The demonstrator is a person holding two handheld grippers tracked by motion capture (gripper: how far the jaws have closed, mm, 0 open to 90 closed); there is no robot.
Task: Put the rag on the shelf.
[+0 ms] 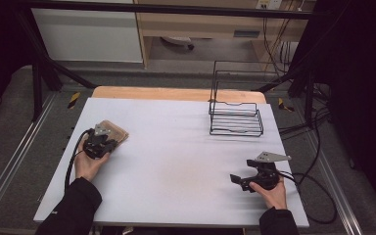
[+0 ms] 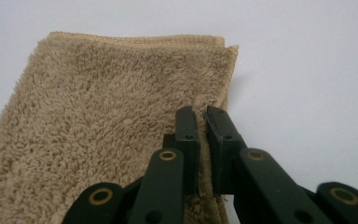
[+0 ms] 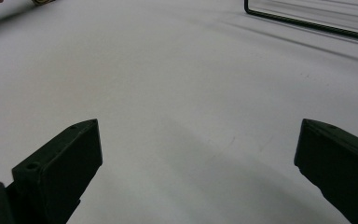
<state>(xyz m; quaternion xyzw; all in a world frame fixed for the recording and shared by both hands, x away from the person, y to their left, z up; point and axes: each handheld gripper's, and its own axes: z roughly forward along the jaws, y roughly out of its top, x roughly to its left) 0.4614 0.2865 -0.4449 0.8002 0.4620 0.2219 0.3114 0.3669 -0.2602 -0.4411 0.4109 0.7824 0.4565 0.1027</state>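
Folded tan towel at worktop left edge, pinched at its side edge by left gripper; right gripper wide, idle; risk: thin bite slipping, folds opening on lift.

Right hand-held gripper low over white counter, jaws spread wide, nothing between them. Black wire rack at top right, well apart. Something dark, blurred, at top left corner.
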